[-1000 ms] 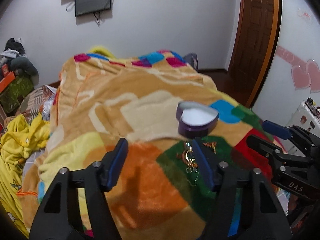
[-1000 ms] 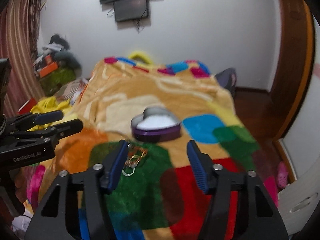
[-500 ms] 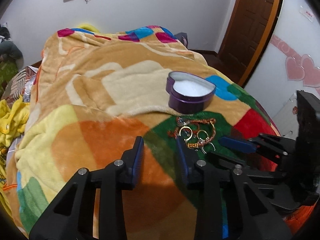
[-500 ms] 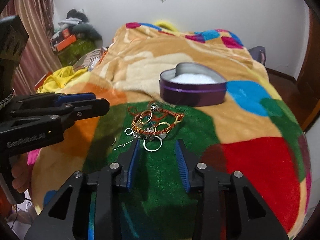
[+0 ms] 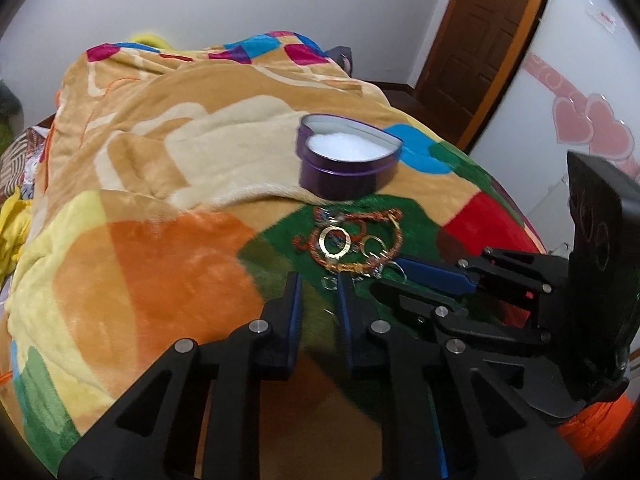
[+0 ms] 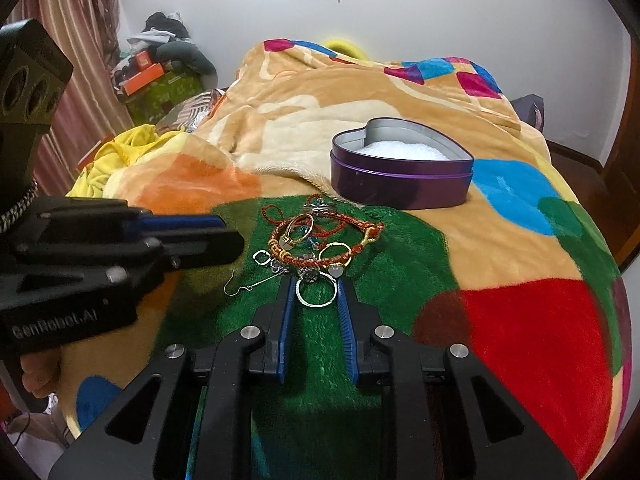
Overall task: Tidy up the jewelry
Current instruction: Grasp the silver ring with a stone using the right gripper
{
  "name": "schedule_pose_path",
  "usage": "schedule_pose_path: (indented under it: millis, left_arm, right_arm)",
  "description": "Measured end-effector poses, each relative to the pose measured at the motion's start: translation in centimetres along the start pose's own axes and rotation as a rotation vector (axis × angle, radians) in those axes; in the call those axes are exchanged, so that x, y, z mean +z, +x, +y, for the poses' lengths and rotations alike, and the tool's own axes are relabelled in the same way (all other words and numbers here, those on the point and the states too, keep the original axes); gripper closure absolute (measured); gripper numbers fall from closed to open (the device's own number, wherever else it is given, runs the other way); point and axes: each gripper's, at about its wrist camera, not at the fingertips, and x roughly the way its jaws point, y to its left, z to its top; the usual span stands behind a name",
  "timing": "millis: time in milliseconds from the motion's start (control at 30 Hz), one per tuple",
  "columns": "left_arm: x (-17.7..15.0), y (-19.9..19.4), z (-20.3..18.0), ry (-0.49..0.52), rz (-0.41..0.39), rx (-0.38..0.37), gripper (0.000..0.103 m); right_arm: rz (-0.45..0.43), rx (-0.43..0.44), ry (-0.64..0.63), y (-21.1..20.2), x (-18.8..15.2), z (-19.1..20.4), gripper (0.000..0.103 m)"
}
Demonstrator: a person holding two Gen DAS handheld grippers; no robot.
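A purple heart-shaped tin [image 6: 402, 178] sits open on the patchwork blanket [image 6: 520, 320], at about 1 o'clock from the right gripper [image 6: 314, 284]. Inside it lies white padding [image 6: 402, 148] that fills the bottom; no jewelry shows in it. The jewelry pile [image 6: 316, 246] lies on the blanket's green patch, just outside the tin at its 7 o'clock: a red-and-orange braided bracelet [image 6: 332, 256], gold rings, a silver ring [image 6: 316, 291] and a hook earring [image 6: 240, 286]. The right gripper's fingers stand at a narrow gap, with the silver ring between their tips; whether they touch it is hard to tell. The left gripper [image 5: 318, 286] is also narrowly parted with nothing in it, its tips near the pile's 7 o'clock edge.
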Motion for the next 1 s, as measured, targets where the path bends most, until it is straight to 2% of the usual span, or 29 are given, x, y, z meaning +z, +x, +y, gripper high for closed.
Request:
schedule_pose_path:
  millis: [267, 367, 433, 500, 733, 1000]
  left_arm:
    - [-0.4, 1.6, -1.4, 0.048, 0.053, -0.003, 0.086]
    - [-0.6, 2.2, -1.4, 0.053, 0.073, -0.003, 0.092]
    - [-0.6, 2.2, -1.4, 0.053, 0.074, -0.013, 0.099]
    - [-0.6, 2.1, -1.3, 0.05, 0.073, -0.017, 0.102]
    - [-0.5, 0.7, -1.5, 0.041, 0.039, -0.018, 0.102]
    - [1.0, -2.2, -2.1, 0.052, -0.038, -0.019, 0.102]
  right_arm:
    - [-0.011, -0.019, 0.024, -0.8, -0.2, -0.7, 0.084]
    - [-0.013, -0.031, 0.043, -1.1, -0.4, -1.1, 0.084]
    - [-0.014, -0.035, 0.053, -1.3, -0.4, -1.3, 0.084]
    - [-0.021, -0.041, 0.062, -1.7, -0.4, -1.4, 0.084]
    - [-0.06, -0.059, 0.074, -3.1, 0.0, -1.7, 0.084]
    - [-0.108, -0.073, 0.073, -4.2, 0.8, -1.6, 0.084]
